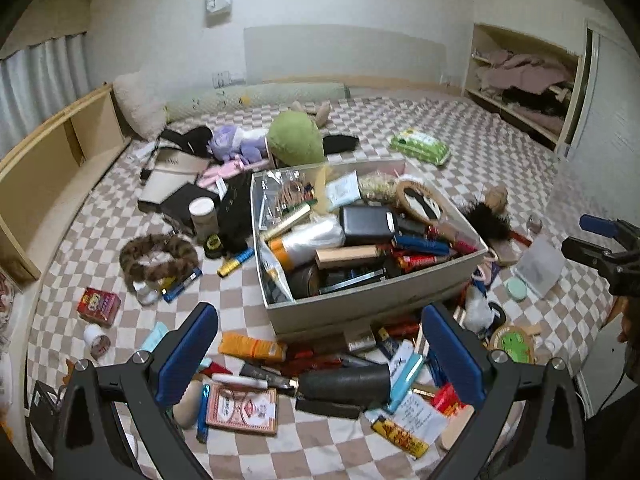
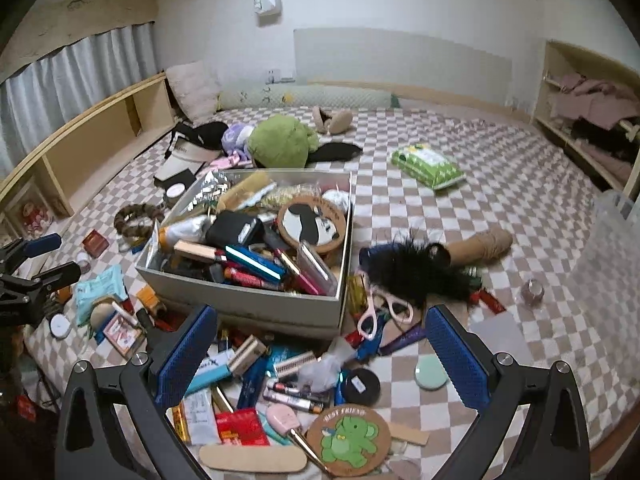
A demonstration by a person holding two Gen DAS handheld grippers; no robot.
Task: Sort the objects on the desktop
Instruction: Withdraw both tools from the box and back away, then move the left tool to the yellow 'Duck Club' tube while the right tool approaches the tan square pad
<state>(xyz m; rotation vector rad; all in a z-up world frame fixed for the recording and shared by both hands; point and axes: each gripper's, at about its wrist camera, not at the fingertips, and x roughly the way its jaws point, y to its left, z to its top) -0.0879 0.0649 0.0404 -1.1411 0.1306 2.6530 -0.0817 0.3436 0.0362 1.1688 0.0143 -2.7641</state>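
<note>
My left gripper (image 1: pixel 320 356) hung with its blue-padded fingers (image 1: pixel 188 354) spread wide and nothing between them, above the litter at the bottom centre of the left wrist view. Under it lay a black cylinder (image 1: pixel 344 384), a pink card box (image 1: pixel 244 408) and an orange tube (image 1: pixel 252 346), all on the checked bedspread (image 1: pixel 320 452). The grey box (image 1: pixel 360 240) sat in the middle of that frame, heaped full, a black case (image 1: pixel 366 220) near the top of the pile and a round panda plaque (image 1: pixel 420 202) toward its upper right corner. At the frame's right edge my right gripper (image 1: pixel 600 240) showed side-on, its two fingers apart.

My right gripper (image 2: pixel 322 354) was likewise wide open and empty in its own view, hovering over the clutter at lower centre. The same grey box (image 2: pixel 248 304) stood just above the fingers, centre-left. Below, near the bottom edge, lay a round coaster with a green elephant (image 2: pixel 350 440) and a flat wooden stick (image 2: pixel 252 458); a mint round lid (image 2: pixel 431 374) lay beside the right finger. Pink-handled scissors (image 2: pixel 380 312) lay right of the box's near corner, touching a black feathery piece (image 2: pixel 416 268). A green wipes pack (image 2: pixel 428 168) lay well apart, in the upper right. My left gripper (image 2: pixel 44 256) showed at the left edge, fingers parted.
</note>
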